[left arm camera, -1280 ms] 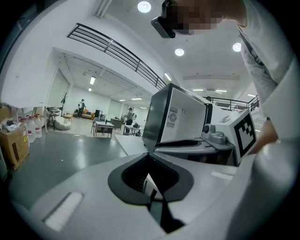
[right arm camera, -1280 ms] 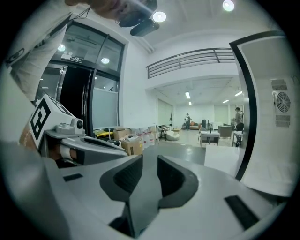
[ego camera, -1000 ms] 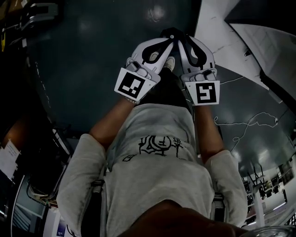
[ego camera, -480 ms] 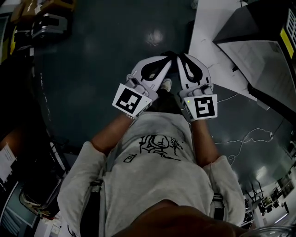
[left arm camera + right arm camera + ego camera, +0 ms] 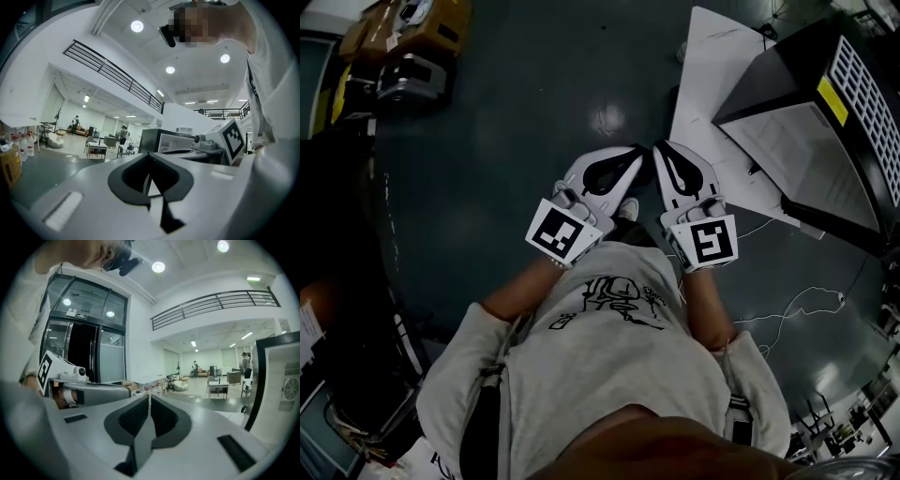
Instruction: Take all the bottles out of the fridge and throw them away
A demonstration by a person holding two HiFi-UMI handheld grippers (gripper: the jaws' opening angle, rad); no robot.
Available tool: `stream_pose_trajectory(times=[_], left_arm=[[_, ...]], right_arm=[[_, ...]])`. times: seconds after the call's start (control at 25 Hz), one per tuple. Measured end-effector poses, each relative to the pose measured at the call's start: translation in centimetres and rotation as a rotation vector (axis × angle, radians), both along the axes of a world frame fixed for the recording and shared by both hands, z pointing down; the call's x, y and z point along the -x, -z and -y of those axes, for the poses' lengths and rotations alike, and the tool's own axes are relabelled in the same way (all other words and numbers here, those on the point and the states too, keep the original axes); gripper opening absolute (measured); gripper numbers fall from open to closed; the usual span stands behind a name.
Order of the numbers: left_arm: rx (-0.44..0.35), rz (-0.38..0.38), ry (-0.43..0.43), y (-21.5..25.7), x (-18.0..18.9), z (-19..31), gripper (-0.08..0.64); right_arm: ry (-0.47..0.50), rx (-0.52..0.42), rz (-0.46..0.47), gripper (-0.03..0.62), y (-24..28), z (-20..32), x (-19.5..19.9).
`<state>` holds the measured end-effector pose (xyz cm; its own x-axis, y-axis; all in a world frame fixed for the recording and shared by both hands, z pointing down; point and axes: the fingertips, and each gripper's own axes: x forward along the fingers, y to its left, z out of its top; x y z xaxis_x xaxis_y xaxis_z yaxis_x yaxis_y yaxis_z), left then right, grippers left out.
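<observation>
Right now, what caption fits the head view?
Person holds left gripper and right gripper, both empty, side by side over dark floor; right jaws have just been closing.

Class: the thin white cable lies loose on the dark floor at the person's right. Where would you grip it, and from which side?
Take the thin white cable on a straighter stretch between its bends, coming straight down and closing across it. It lies flat on the dark floor, so probably only its top is open.
</observation>
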<state>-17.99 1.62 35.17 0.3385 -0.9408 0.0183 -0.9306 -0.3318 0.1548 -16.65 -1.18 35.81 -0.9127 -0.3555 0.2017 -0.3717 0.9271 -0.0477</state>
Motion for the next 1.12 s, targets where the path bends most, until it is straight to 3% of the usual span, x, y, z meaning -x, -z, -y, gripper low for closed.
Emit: stream_pose_trajectory(times=[0.2, 0.6, 1.12], left_arm=[[-0.016, 0.008, -0.006, 2.6, -0.2, -0.6, 0.009], [-0.069, 0.011, -0.019, 6.3, -0.9, -1.4, 0.009], [-0.095, 0.008, -0.043, 8.4, -2.1, -2.0, 0.009]], right_arm=[[0.060, -0.052, 0.025, 0.021, 2.7, -0.8, 0.0], [0.111, -0.049, 0.042, 0.021, 6.4, -2.4, -0.6], [0.113, -0.064, 0.065, 0.011, 9.6, -3.7, -1.4]])
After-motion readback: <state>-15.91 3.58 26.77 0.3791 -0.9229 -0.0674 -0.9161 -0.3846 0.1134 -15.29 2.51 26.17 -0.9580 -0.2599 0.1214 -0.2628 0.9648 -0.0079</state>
